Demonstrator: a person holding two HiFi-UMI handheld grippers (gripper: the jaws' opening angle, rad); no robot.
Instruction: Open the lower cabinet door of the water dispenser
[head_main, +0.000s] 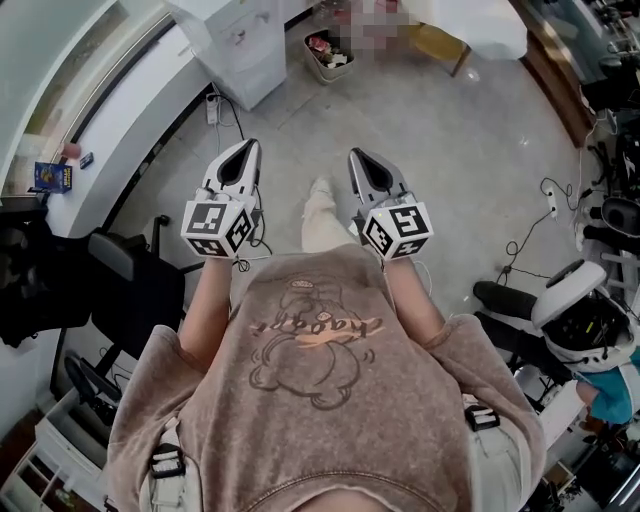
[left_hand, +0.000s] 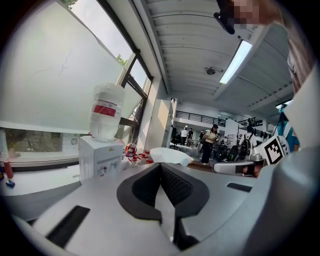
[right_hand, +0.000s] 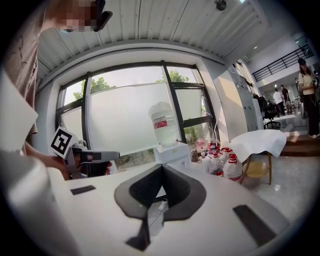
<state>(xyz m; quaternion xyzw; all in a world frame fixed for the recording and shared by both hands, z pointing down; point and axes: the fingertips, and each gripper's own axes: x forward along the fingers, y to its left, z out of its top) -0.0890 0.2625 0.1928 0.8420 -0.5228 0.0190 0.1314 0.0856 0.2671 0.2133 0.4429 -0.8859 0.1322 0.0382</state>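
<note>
Dispenser (head_main: 240, 50) stands at the top of the head view, left of centre, against the white ledge (head_main: 120, 130) that runs down the upper left. It is well apart from both grippers. In the left gripper view it shows at left (left_hand: 100, 159) with its bottle (left_hand: 106, 114) on top. In the right gripper view it sits just above the jaws at centre (right_hand: 172, 152). Its lower door is hidden behind the gripper bodies in both gripper views and cannot be made out from above.

The left gripper (head_main: 243, 152) is clenched: its pads meet at the tip with nothing between them, and it touches nothing. The right gripper (head_main: 358, 157) is clenched as well, empty and clear of everything. Both are held side by side in mid-frame, pointing toward the top of the frame.

Bare grey floor (head_main: 440, 130) fills the space between the grippers and the dispenser. A power strip (head_main: 212, 108) and its cable lie by the dispenser's lower left edge. A bin (head_main: 328, 55) stands just to its right. A cloth-covered table (head_main: 470, 25) is at upper right. A dark chair (head_main: 130, 265) sits near the left gripper at the frame's left.
</note>
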